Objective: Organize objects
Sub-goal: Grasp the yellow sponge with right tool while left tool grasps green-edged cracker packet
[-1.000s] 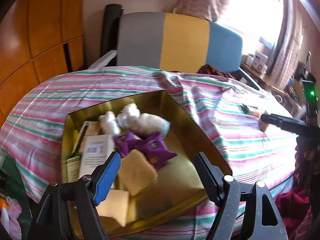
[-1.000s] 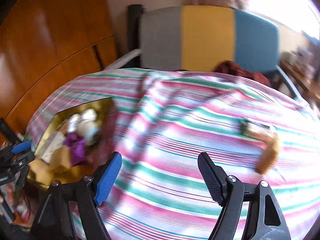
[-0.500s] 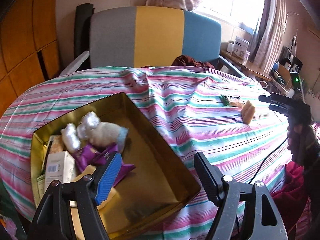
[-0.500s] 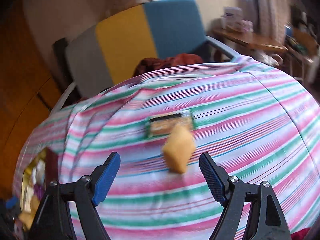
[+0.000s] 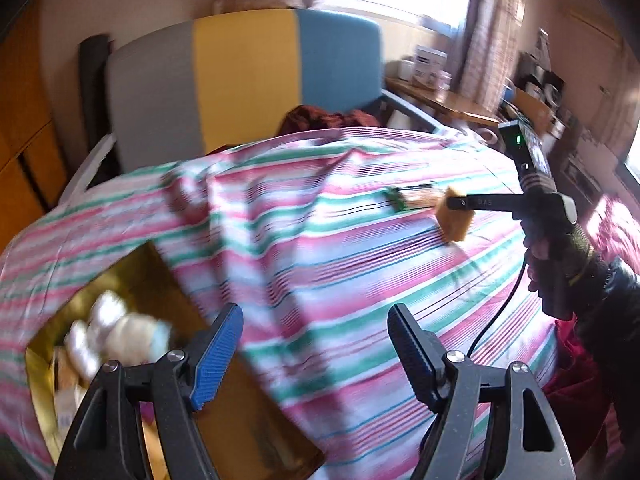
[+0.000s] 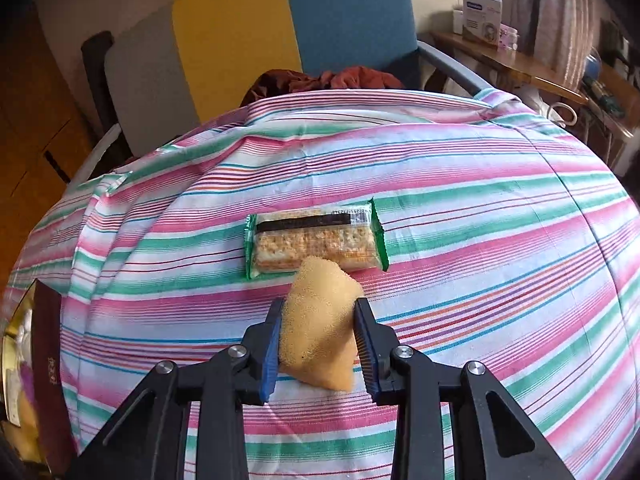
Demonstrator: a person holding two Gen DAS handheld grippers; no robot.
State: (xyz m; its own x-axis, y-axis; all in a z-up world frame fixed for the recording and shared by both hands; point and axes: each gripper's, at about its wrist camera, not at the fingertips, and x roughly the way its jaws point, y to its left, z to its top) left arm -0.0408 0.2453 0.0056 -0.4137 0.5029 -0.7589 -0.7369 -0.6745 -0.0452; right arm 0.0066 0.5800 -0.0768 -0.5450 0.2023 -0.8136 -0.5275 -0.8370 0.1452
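The right gripper (image 6: 320, 336) was clamped tight on the yellow sponge (image 6: 320, 328), both pads pressing into its sides so that it bulged between them. Seen from the right wrist, the sponge sat at about six o'clock of the striped tablecloth (image 6: 480, 208), standing on its edge, and its top corner overlapped the near edge of the cracker packet (image 6: 316, 240). Whether the two actually touched, I could not tell. The packet itself lay flat near the centre of the cloth, its green ends at nine and three o'clock.

From the left wrist, the same grip showed at two o'clock: the right gripper (image 5: 454, 203) reached in from the right, held by a hand (image 5: 560, 248), with the sponge (image 5: 454, 222) hanging off its tip and the packet (image 5: 414, 197) just beyond.

The left gripper (image 5: 316, 344) was spread wide with nothing between its jaws, hovering over the cloth. At eight o'clock sat the gold tin (image 5: 132, 276), blurred, with white wrapped items (image 5: 116, 332) inside.

A grey, yellow and blue chair (image 6: 256, 36) stood at twelve o'clock behind the table.
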